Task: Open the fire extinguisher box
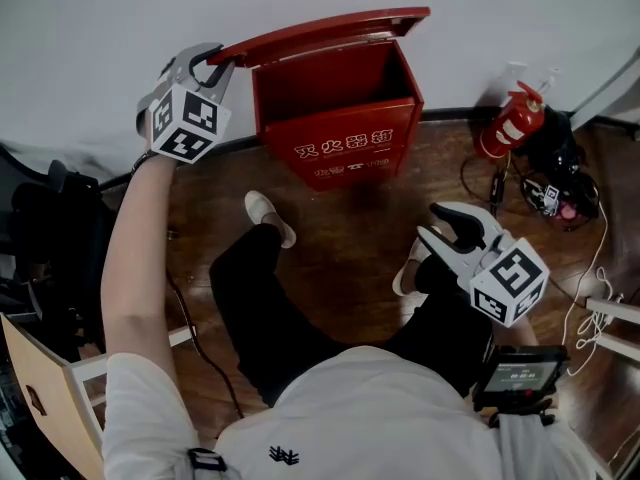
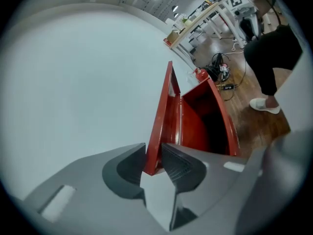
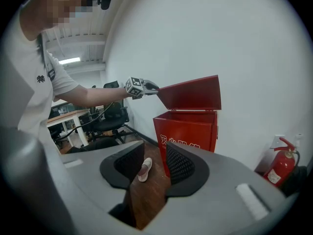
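red sheet-metal fire extinguisher box (image 1: 345, 143) on the wooden floor (image 1: 340, 258), hinged lid (image 1: 320, 36) up
the jaws of our left gripper (image 1: 212, 65) pinch the lid's corner; we judge it thin, stiff, slippery. right gripper (image 1: 445, 230): jaws apart, empty.

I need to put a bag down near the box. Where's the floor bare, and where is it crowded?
Bare wood floor lies in front of the red box, between the two shoes. Right of the box is crowded: the extinguisher and tangled cables. The left gripper holds the lid up.
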